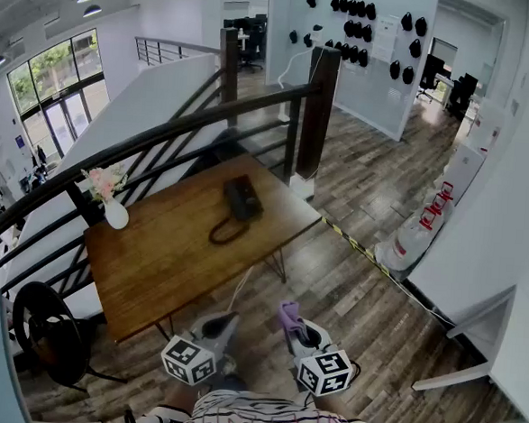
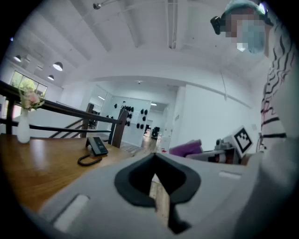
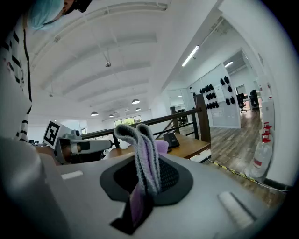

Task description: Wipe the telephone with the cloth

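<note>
wooden table point(image 1: 172, 245) carries the black telephone point(image 1: 243, 198) near its far edge. short of the table, the right gripper point(image 1: 293, 324) clamps the purple cloth point(image 3: 145, 161); the left gripper point(image 1: 224, 324) is closed, empty.

Head view overhead, gripper views toward telephone point(image 2: 97, 146)

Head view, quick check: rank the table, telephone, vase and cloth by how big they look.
1. table, by far
2. telephone, with its cord
3. vase and cloth look about alike; the cloth is nearer the camera, so I won't rank those two.
</note>
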Tool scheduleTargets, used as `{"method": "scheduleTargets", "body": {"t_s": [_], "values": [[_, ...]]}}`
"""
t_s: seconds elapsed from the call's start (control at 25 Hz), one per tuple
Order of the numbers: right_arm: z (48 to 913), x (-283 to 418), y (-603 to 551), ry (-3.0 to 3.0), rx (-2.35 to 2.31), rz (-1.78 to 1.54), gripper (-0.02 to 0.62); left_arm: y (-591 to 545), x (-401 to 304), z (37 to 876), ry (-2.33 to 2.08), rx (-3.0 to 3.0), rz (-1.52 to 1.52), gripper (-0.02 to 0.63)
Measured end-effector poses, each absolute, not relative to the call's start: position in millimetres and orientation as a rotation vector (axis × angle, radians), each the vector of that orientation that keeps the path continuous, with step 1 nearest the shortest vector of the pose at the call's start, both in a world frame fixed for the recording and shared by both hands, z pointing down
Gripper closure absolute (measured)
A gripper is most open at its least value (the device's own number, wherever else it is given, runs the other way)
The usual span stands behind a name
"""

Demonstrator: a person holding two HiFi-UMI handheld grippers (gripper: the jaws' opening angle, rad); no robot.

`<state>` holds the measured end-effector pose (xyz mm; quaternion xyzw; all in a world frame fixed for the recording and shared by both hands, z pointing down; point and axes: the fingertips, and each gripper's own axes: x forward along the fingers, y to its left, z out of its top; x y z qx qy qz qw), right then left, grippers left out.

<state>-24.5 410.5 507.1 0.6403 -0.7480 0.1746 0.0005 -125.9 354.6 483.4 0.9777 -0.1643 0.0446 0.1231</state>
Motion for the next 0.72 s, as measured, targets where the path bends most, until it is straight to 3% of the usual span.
{"method": "scheduleTargets", "body": {"t_s": [0.72], "values": [[495, -27, 424, -2.391, 2.044, 0.554, 0.546, 374, -133, 480, -0.485, 2.848, 0.115, 0.607]]}}
